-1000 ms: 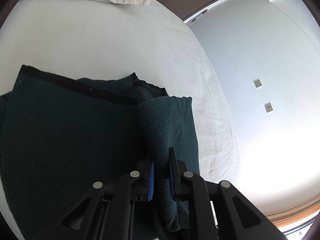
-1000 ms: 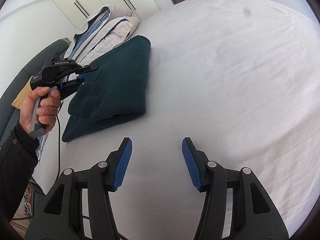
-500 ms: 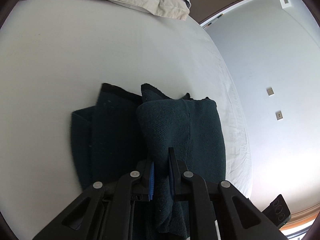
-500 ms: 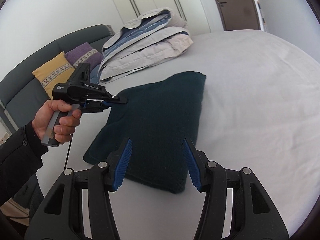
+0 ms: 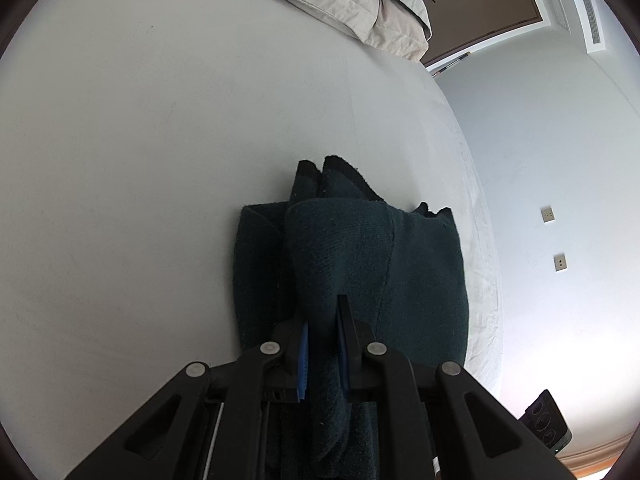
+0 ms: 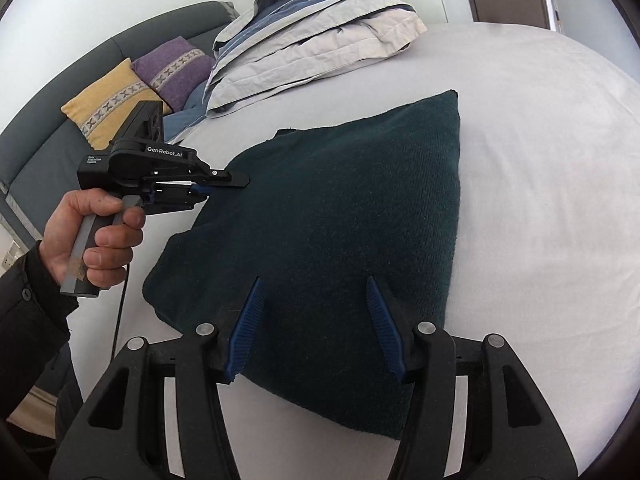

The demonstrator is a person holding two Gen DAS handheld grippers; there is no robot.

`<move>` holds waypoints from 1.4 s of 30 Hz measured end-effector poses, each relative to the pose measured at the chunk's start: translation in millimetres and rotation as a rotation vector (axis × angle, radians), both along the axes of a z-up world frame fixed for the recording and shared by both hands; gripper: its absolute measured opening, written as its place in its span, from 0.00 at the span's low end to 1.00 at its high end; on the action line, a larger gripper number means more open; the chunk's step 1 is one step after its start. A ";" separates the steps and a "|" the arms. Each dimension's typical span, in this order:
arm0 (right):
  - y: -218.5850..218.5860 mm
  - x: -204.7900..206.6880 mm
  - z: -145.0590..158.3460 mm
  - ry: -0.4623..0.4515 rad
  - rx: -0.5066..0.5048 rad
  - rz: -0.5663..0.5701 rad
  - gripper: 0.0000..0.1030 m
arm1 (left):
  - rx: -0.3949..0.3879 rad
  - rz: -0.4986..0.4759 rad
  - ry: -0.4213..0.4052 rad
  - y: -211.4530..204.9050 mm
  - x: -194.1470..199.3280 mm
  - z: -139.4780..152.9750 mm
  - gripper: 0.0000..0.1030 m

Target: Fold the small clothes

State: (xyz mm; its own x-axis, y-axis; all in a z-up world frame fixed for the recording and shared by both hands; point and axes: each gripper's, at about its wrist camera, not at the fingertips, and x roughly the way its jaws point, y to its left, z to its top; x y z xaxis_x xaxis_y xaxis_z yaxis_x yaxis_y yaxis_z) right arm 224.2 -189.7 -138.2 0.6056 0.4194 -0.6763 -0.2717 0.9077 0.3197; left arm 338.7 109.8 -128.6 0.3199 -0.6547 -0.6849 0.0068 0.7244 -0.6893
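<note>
While left gripper [image 5: 322, 344] pinches the sweater [image 6: 340, 232], right fingers [image 6: 248, 320] gape.

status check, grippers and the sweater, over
Left gripper shut on sweater edge. Right gripper open, over near end of sweater. Sweater folded on bed. Nothing in the way.

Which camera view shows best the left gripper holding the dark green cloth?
The right wrist view: it shows the whole left gripper from the side, shut on the edge of the dark green cloth. The left wrist view shows only its own fingers with cloth bunched between them.
</note>
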 end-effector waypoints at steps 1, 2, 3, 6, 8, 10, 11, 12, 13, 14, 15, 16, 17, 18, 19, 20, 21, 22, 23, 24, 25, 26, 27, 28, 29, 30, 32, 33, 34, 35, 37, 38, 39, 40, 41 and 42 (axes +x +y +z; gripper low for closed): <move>-0.2 -0.3 1.5 -0.002 -0.007 0.002 0.51 | -0.008 -0.001 -0.002 1.5 0.3 2.9 0.13; 0.4 -1.7 1.1 0.007 -0.012 0.006 0.51 | -0.007 -0.002 -0.005 1.8 1.2 6.1 0.13; 1.1 -1.5 -1.8 0.021 -0.016 0.010 0.51 | -0.006 -0.001 -0.008 1.9 -0.1 10.5 0.13; 8.2 -2.5 -5.7 0.037 -0.032 0.014 0.51 | -0.012 0.002 -0.030 2.8 -6.8 23.4 0.13; 14.8 -4.1 -8.2 0.047 -0.037 0.034 0.51 | -0.018 0.011 -0.032 8.1 -10.9 24.7 0.13; 21.0 -5.3 -12.1 0.054 -0.049 0.048 0.51 | -0.012 0.031 -0.027 15.7 -12.2 19.6 0.13; 24.6 -6.6 -14.3 0.055 -0.055 0.057 0.51 | -0.014 0.043 -0.021 19.1 -12.1 14.9 0.13; 27.1 -6.8 -16.5 0.054 -0.071 0.059 0.51 | -0.008 0.050 -0.015 20.2 -11.4 9.2 0.13; 27.1 -6.8 -16.5 0.054 -0.071 0.059 0.51 | 0.023 0.062 -0.006 19.0 -9.4 2.0 0.15; 29.8 -6.9 -18.6 0.048 -0.095 0.057 0.51 | 0.066 0.076 0.000 18.5 -8.4 -3.7 0.25; 32.7 -5.7 -23.8 0.047 -0.108 0.055 0.52 | 0.089 0.090 0.001 20.4 -10.1 -7.8 0.36; 31.9 -5.1 -25.0 0.050 -0.100 0.048 0.52 | 0.083 0.115 -0.008 24.2 -12.8 -9.0 0.44; 32.6 -4.6 -25.6 0.051 -0.090 0.046 0.52 | 0.074 0.151 -0.023 29.8 -18.4 -6.1 0.48; 32.4 -4.3 -25.2 0.053 -0.083 0.044 0.52 | 0.092 0.188 -0.034 35.1 -25.0 -1.3 0.51; 32.4 -4.3 -25.2 0.053 -0.083 0.044 0.52 | 0.117 0.226 -0.063 40.0 -35.3 6.6 0.53; 30.5 -5.4 -23.9 0.053 -0.068 0.044 0.52 | 0.128 0.249 -0.114 41.7 -49.4 17.1 0.53; 23.8 -8.1 -21.0 0.048 -0.021 0.041 0.52 | 0.134 0.243 -0.161 39.4 -63.4 26.2 0.53; 18.0 -10.8 -18.5 0.043 0.015 0.034 0.51 | 0.152 0.219 -0.199 33.0 -77.0 34.3 0.53; 12.7 -13.1 -16.3 0.035 0.062 0.026 0.52 | 0.174 0.193 -0.234 25.2 -91.3 40.9 0.52; 6.0 -15.6 -13.7 0.026 0.121 0.018 0.51 | 0.190 0.177 -0.263 17.1 -102.6 45.7 0.51; -0.2 -17.2 -12.4 0.021 0.176 0.010 0.51 | 0.214 0.157 -0.285 8.1 -112.9 47.5 0.48; -0.2 -17.2 -12.4 0.021 0.176 0.010 0.51 | 0.251 0.134 -0.304 -1.9 -119.9 48.0 0.42; -8.3 -17.1 -14.4 0.034 0.261 -0.001 0.51 | 0.295 0.113 -0.330 -12.5 -126.7 48.2 0.38; -8.9 -15.2 -18.3 0.053 0.273 -0.002 0.51 | 0.332 0.091 -0.348 -22.8 -131.4 46.5 0.37; -8.9 -13.4 -23.4 0.078 0.261 -0.002 0.51 | 0.367 0.066 -0.353 -33.0 -133.8 43.1 0.37; -7.5 -11.5 -30.9 0.107 0.240 0.003 0.51 | 0.419 0.042 -0.345 -42.7 -134.9 36.6 0.36; -9.7 -11.0 -42.3 0.137 0.237 0.002 0.50 | 0.504 0.027 -0.291 -52.3 -134.6 16.7 0.34; -12.4 -12.4 -44.2 0.140 0.253 0.001 0.49 | 0.497 0.030 -0.279 -50.9 -134.1 6.6 0.35; -15.1 -13.5 -44.8 0.145 0.269 -0.001 0.49 | 0.484 0.045 -0.273 -46.3 -136.9 -0.8 0.41; -15.1 -13.5 -44.8 0.145 0.269 -0.001 0.49 | 0.474 0.060 -0.274 -39.4 -142.7 -6.2 0.47; -21.2 -17.5 -40.0 0.147 0.286 0.000 0.49 | 0.444 0.071 -0.267 -31.5 -146.4 -9.0 0.48; -22.8 -18.2 -36.5 0.140 0.296 0.007 0.49 | 0.435 0.071 -0.261 -29.1 -146.1 -9.1 0.50; -25.0 -17.5 -31.6 0.130 0.311 0.011 0.50 | 0.437 0.069 -0.260 -28.8 -145.9 -8.9 0.51; -28.0 -15.2 -26.0 0.118 0.338 0.012 0.51 | 0.439 0.068 -0.261 -28.2 -145.5 -8.9 0.52; -39.4 -17.9 -21.9 0.110 0.371 0.012 0.51 | 0.438 0.069 -0.263 -28.4 -145.1 -8.4 0.54; -44.5 -14.4 -16.9 0.105 0.410 0.015 0.51 | 0.436 0.072 -0.264 -28.4 -145.1 -8.8 0.54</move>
